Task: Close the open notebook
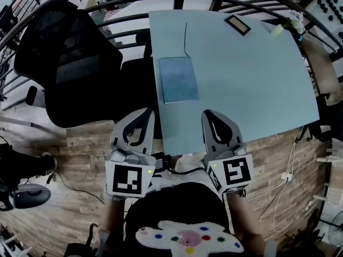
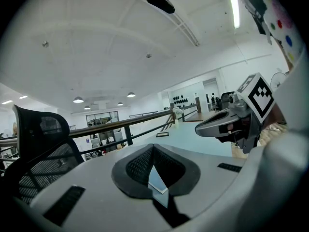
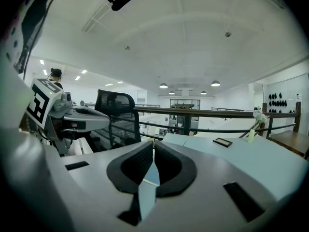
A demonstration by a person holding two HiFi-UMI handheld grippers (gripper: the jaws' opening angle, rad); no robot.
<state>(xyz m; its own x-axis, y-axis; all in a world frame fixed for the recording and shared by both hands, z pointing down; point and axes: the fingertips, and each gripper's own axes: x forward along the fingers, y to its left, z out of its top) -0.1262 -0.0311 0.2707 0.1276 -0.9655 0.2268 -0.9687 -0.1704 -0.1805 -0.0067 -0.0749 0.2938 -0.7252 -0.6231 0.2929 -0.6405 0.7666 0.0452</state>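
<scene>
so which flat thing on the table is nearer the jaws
the big blue-grey notebook, just ahead of them; the small dark-framed rectangle lies far back

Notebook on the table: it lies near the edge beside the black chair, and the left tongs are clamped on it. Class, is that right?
One error. The notebook lies on the table near the edge beside the black chair, but the left tongs are shut on nothing, held short of it, as the head view shows.
</scene>
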